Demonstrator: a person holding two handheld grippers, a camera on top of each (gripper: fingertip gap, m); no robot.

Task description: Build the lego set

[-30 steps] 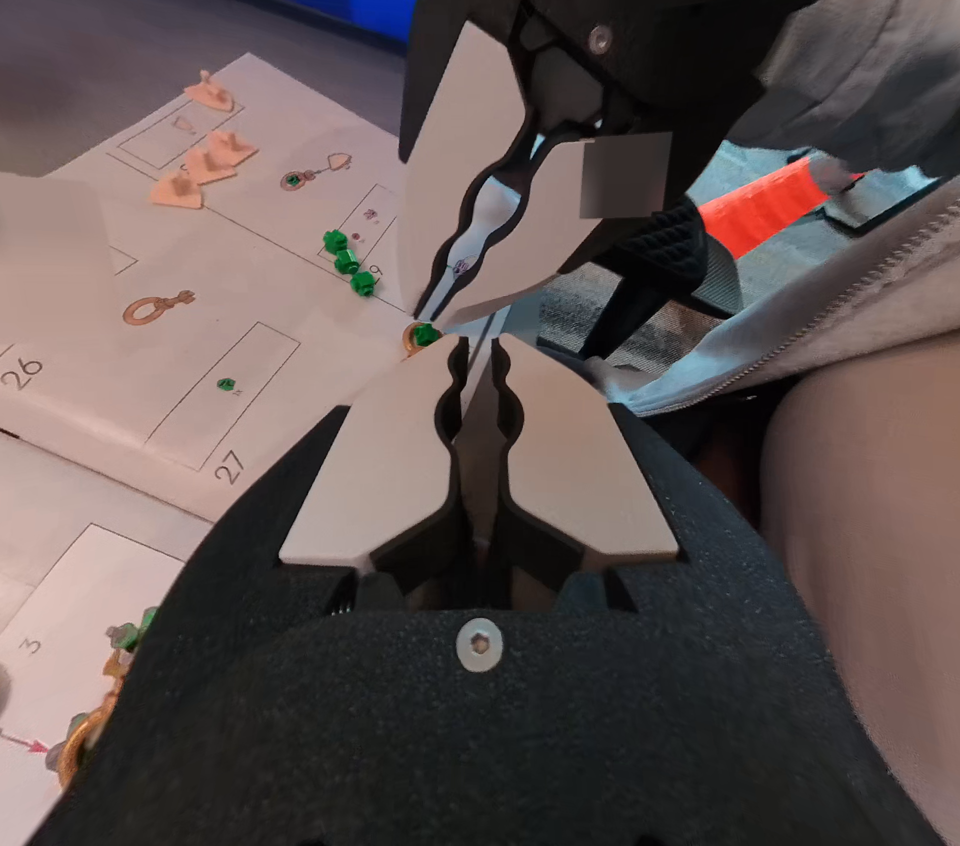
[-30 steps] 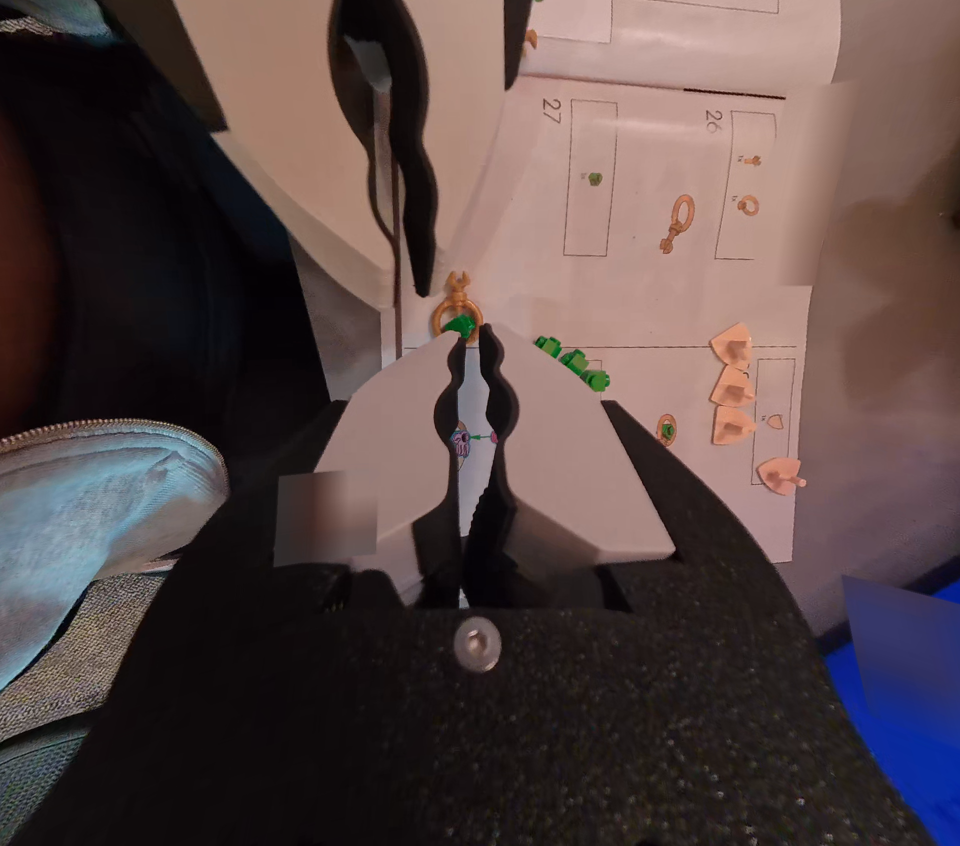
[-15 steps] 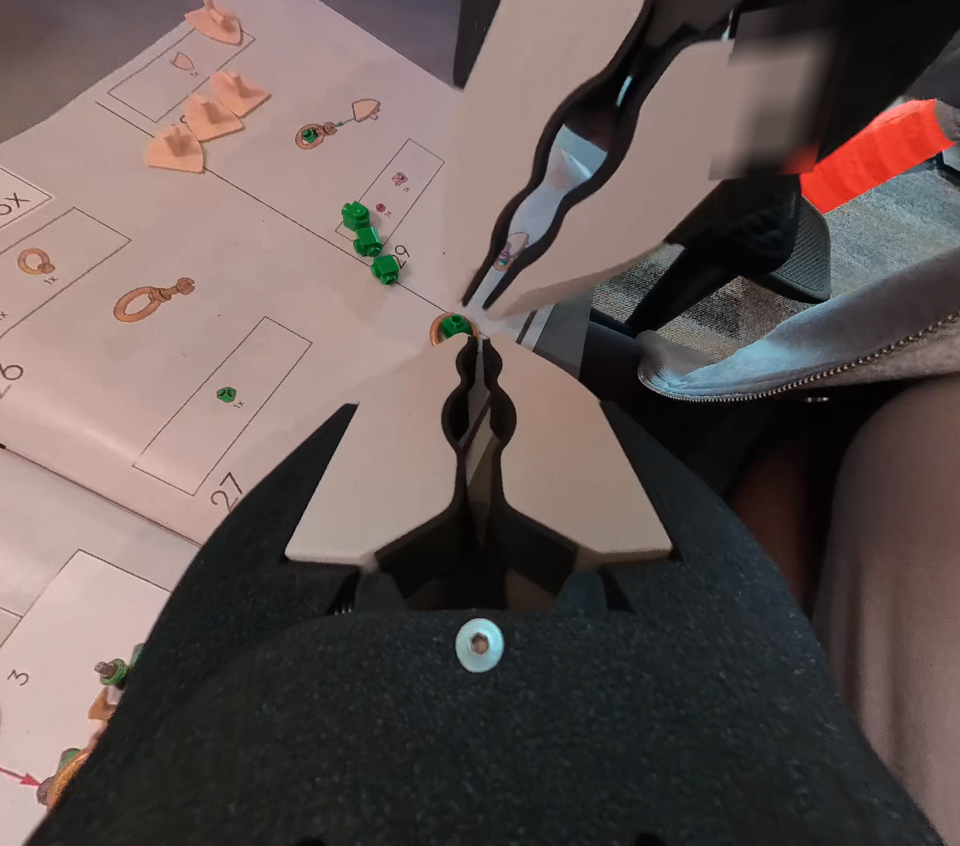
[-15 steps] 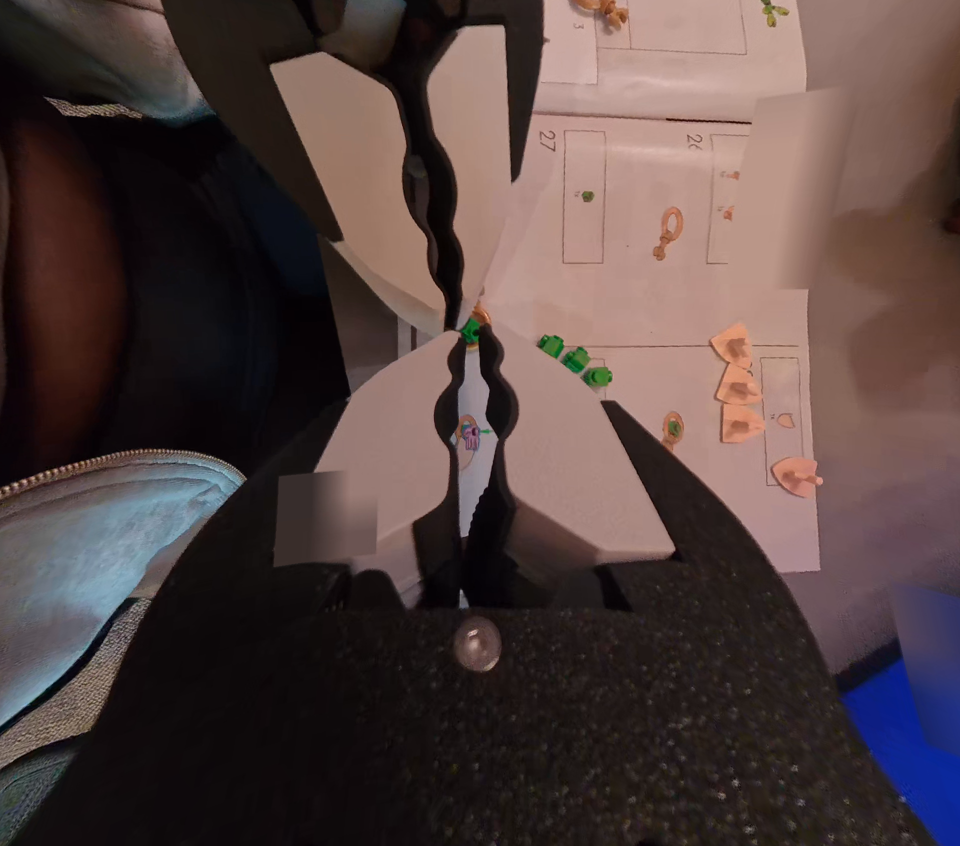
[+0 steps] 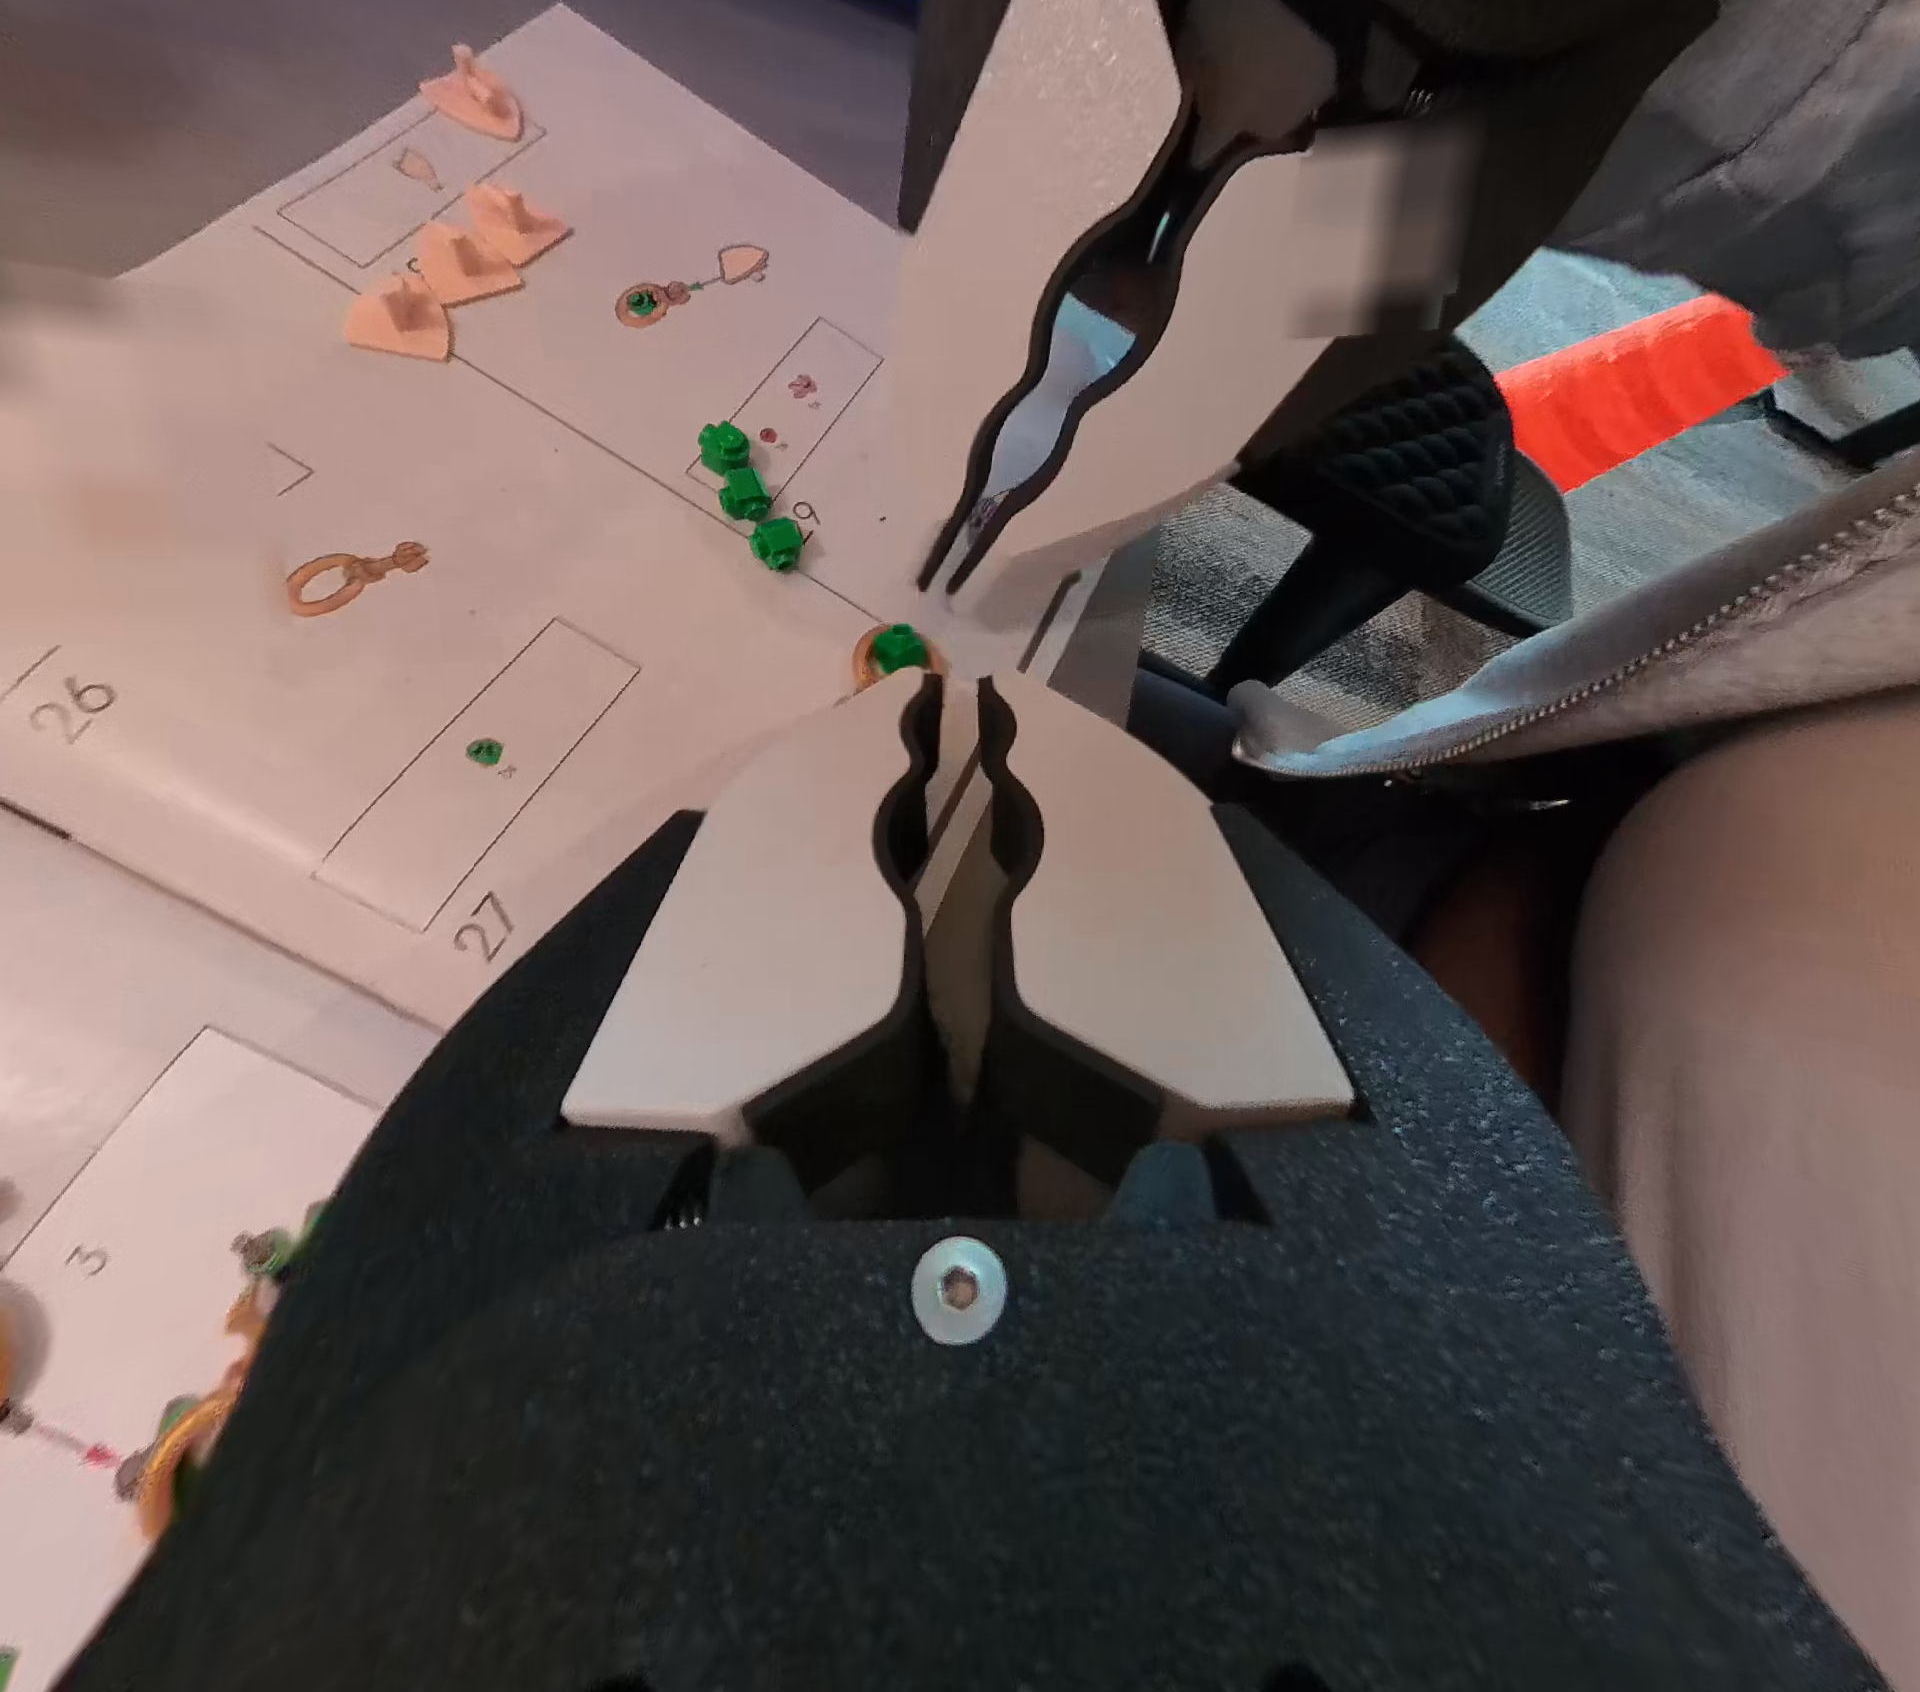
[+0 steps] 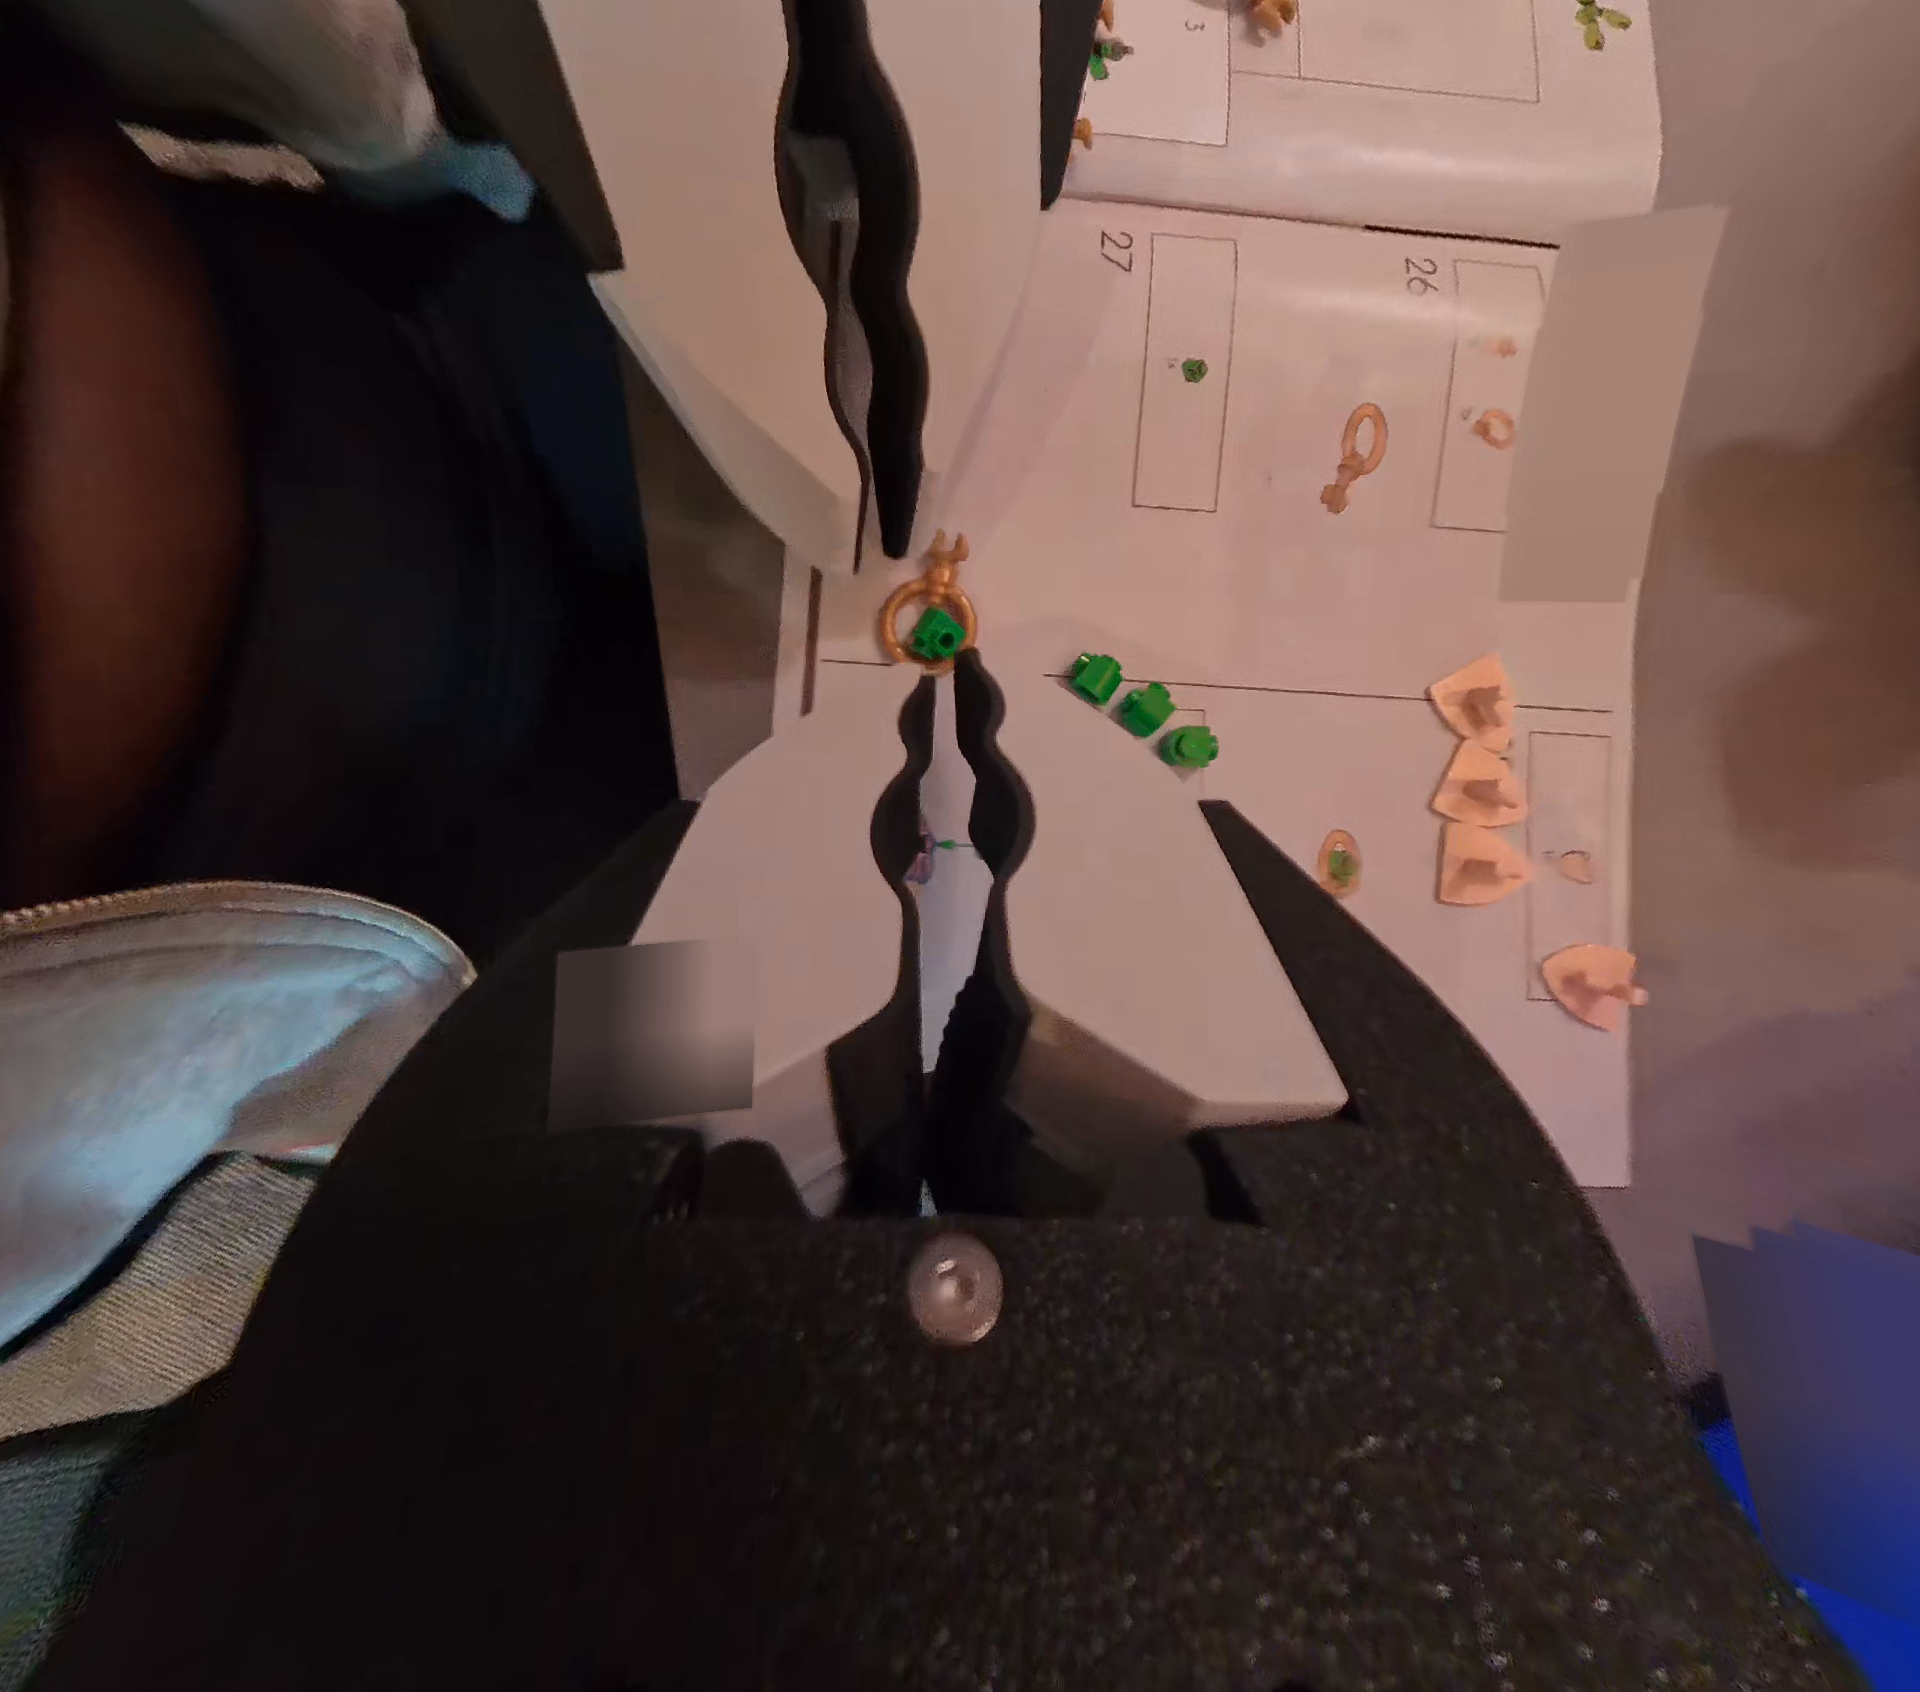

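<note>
Right wrist view: gold ring (image 6: 928,624) (green stud (image 6: 934,633) inside) between tongs.

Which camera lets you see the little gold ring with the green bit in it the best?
The right wrist view. There the gold ring shows whole, lying on the instruction booklet, with the green piece inside it and its small stem pointing away. The left wrist view shows only the ring's far edge; the left gripper hides the rest.

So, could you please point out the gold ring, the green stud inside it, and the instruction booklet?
gold ring (image 6: 891,626): right wrist view, its left rim.
green stud (image 6: 933,632): right wrist view, its top.
instruction booklet (image 6: 1299,603): right wrist view, bare page.
</note>
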